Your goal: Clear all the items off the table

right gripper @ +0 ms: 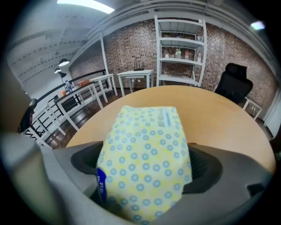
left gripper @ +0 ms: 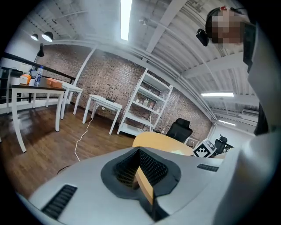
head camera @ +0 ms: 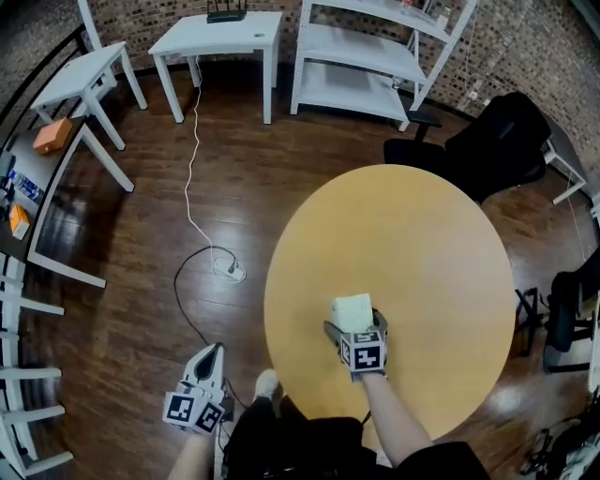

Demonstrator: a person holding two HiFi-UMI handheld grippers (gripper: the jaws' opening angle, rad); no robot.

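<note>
Right gripper (head camera: 353,325): jaws wide apart, straddling tissue pack (right gripper: 145,158) on table (head camera: 441,244), pads not pressing. Left gripper (head camera: 213,352): jaws closed, empty, over floor.

Office, brick walls (head camera: 141,21), white shelving (head camera: 370,52), black swivel chair (head camera: 497,141)
</note>
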